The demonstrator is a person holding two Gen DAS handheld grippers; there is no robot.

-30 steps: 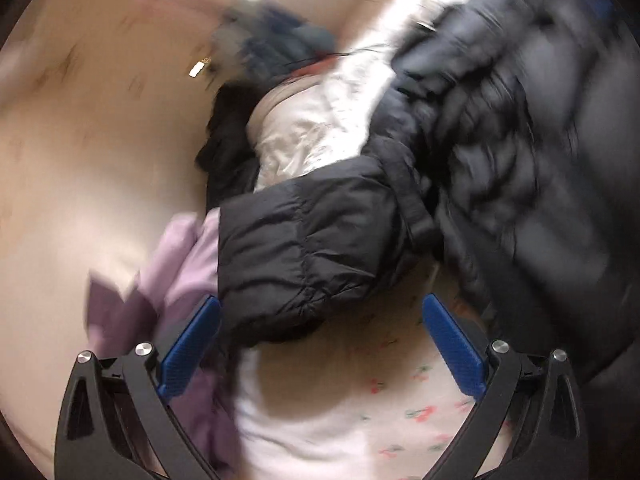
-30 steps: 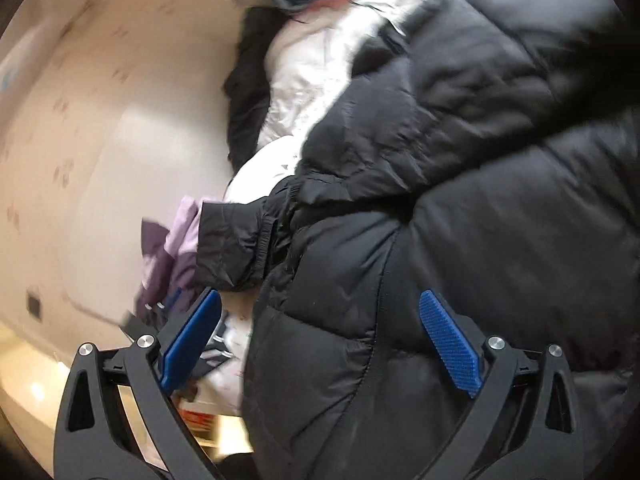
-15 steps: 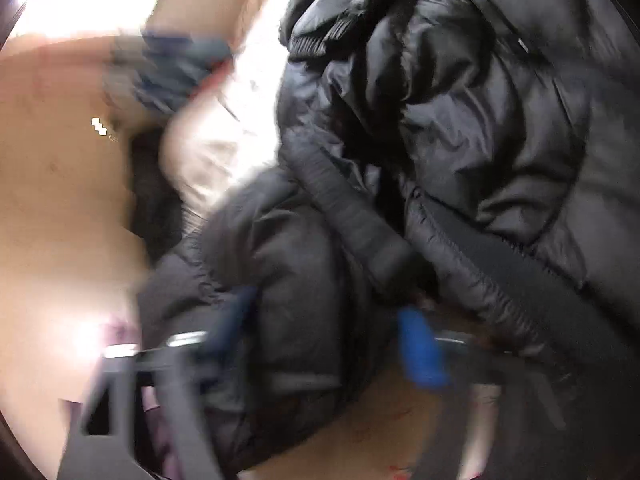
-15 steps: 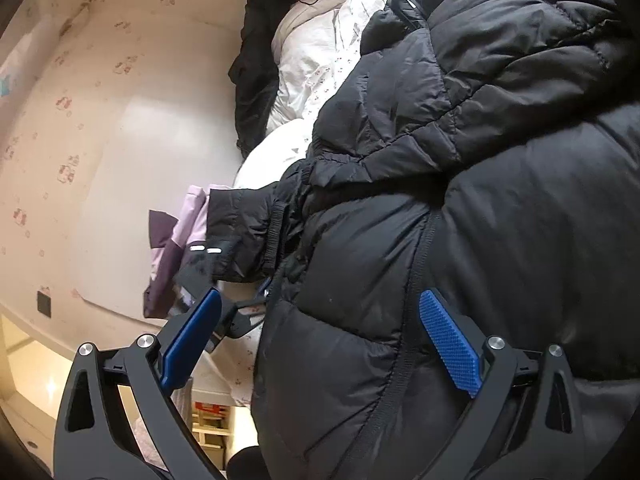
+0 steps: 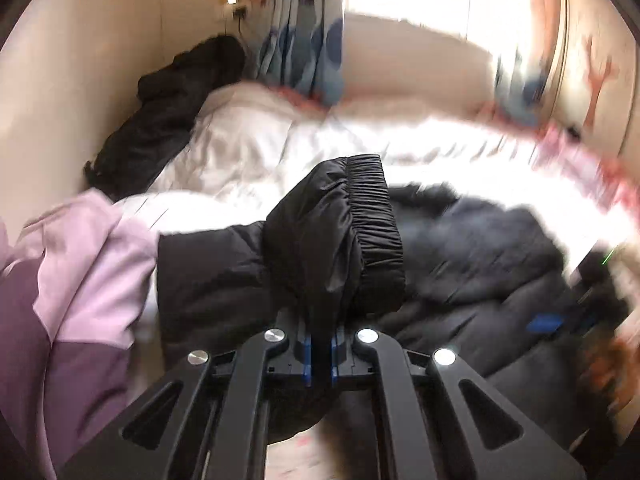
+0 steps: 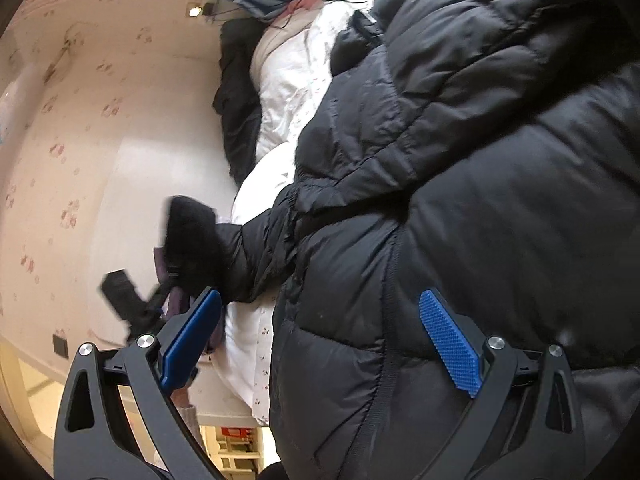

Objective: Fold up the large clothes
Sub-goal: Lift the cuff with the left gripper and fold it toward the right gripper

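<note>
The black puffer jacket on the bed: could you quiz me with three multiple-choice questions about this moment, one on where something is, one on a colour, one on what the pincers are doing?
1. What lies on the bed to the left of the raised sleeve, in the left wrist view?
A. a purple and lilac garment
B. a yellow towel
C. a green backpack

2. What colour are the gripper pads?
A. red
B. blue
C. white

3. How do the two grippers stand?
A. both shut on the jacket
B. both open
C. left shut on the sleeve, right open

Answers:
1 A: the purple and lilac garment lies left of the black puffer jacket.
2 B: the pads are blue.
3 C: the left gripper pinches the sleeve cuff, while the right gripper is spread wide over the jacket.
</note>
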